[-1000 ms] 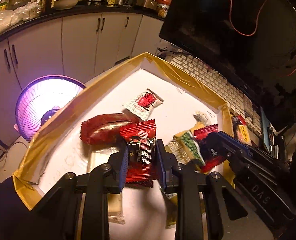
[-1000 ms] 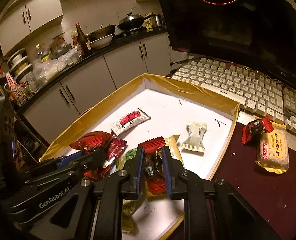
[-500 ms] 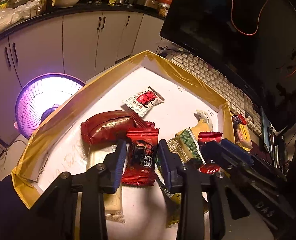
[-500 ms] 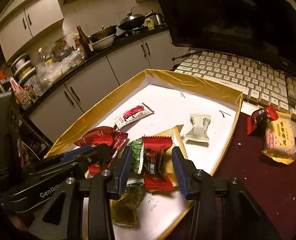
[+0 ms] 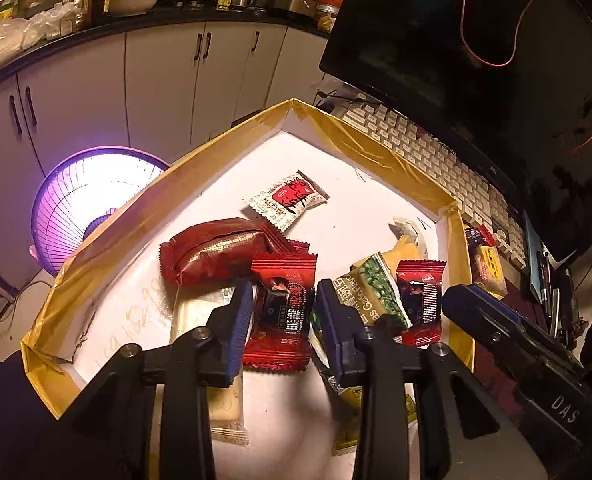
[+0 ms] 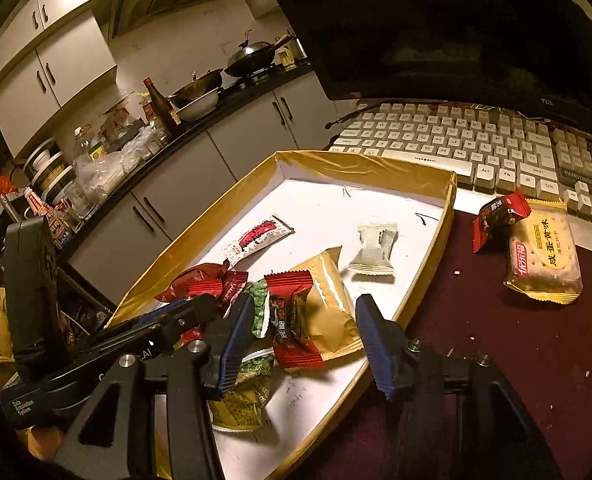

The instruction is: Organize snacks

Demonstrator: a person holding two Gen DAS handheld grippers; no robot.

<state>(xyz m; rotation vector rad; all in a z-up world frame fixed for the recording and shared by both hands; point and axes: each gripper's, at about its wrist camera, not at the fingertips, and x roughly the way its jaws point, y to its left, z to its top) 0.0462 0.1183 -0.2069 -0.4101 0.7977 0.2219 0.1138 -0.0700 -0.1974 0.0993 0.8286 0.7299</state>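
Observation:
A white tray with a gold taped rim [image 5: 356, 136] [image 6: 376, 160] holds several snack packets. My left gripper [image 5: 284, 300] is open, its fingers on either side of a red and black packet [image 5: 284, 308] that lies in the tray. My right gripper [image 6: 304, 312] is open wide over another red and black packet [image 6: 292, 316], which lies on a gold packet [image 6: 328, 308] and a green one [image 6: 260, 308]. A dark red bar [image 5: 216, 252], a white and red packet [image 5: 286, 200] [image 6: 256, 238] and a pale wrapped candy [image 6: 374, 246] also lie in the tray.
On the maroon table right of the tray lie a yellow cracker pack [image 6: 544, 256] and a small red packet [image 6: 500, 212]. A white keyboard [image 6: 476, 144] and a dark monitor [image 6: 436, 28] stand behind. A glowing purple heater [image 5: 92, 196] is on the floor to the left.
Both grippers have opened and let go of their red and black packets, which now lie in the tray. The right gripper has opened wider and drawn back a little.

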